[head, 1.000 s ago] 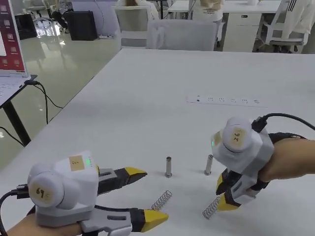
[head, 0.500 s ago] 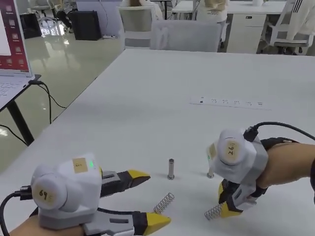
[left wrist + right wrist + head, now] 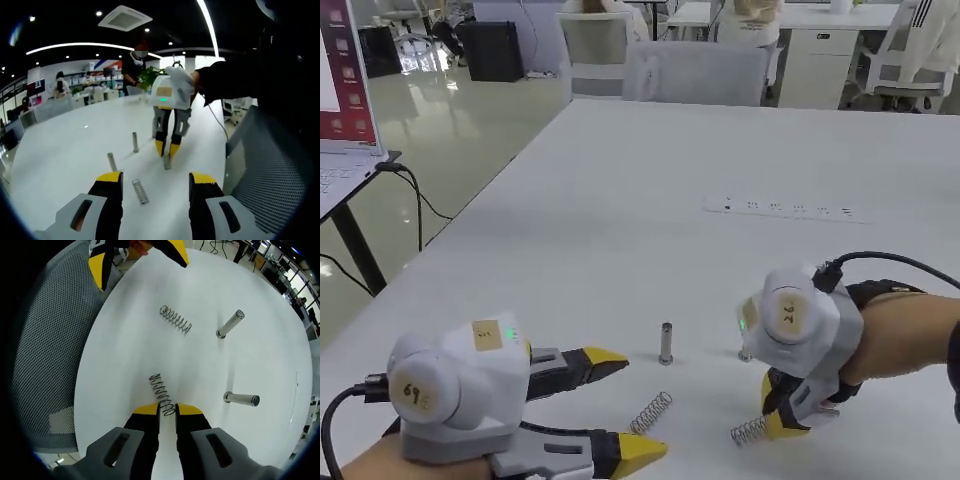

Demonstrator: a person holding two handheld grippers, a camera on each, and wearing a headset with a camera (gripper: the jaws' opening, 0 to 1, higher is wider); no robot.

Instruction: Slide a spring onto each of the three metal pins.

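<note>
Two metal pins stand upright on the white table: one [image 3: 666, 343] in the open, the other [image 3: 745, 353] half hidden behind my right gripper [image 3: 778, 422]. That gripper points down, its jaws shut on the end of a spring [image 3: 161, 390] that slants to the table [image 3: 750, 431]. A second spring [image 3: 650, 412] lies loose between the spread jaws of my open left gripper [image 3: 625, 405]. In the left gripper view this loose spring [image 3: 140, 191] lies just ahead of my jaws, with both pins [image 3: 135, 142] [image 3: 112, 161] beyond. The right gripper view shows both pins [image 3: 230, 323] [image 3: 241, 399].
A white power strip [image 3: 782, 210] lies farther back on the table [image 3: 620, 200]. The table's left edge drops to the floor, where a laptop [image 3: 340, 100] sits on a side stand. Chairs [image 3: 690, 70] stand beyond the far edge.
My right gripper has shifted a little left and nearer with the spring in it, now covering most of the right pin. The left gripper has hardly moved.
</note>
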